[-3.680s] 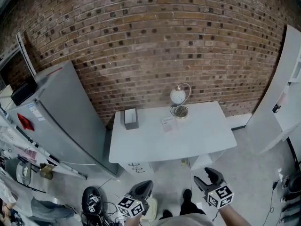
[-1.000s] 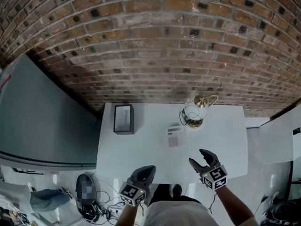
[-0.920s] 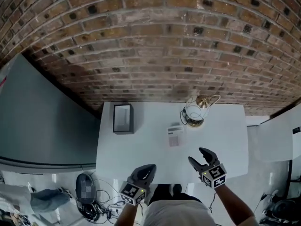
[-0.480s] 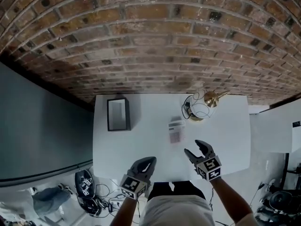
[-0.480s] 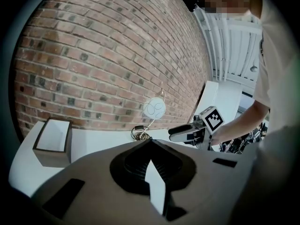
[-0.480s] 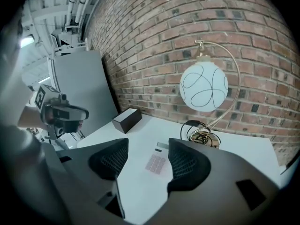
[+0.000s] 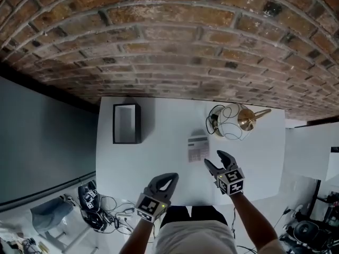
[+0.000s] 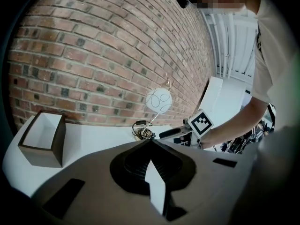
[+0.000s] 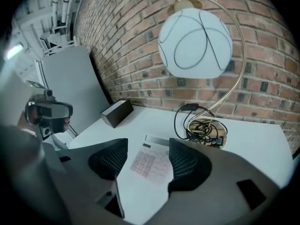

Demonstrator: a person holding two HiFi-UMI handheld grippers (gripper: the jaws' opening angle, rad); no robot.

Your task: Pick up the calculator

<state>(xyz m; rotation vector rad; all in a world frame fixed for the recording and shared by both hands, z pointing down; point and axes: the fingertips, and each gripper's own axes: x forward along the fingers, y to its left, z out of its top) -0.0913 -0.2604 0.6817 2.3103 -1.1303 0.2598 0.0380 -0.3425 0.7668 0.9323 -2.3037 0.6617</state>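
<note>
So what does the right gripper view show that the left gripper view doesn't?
Only the right gripper view shows the calculator, lying flat on the table beyond its open jaws. Only the left gripper view shows the right hand-held gripper and the person's arm. Both show the globe lamp, the dark box, the white table and the brick wall.

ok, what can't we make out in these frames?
White flat calculator: key labels blurred in right gripper view, too small in head view.
One long edge of it: behind a jaw of the open right gripper, right gripper view.
Calculator in left gripper view: hidden by the shut left gripper, its own body.
</note>
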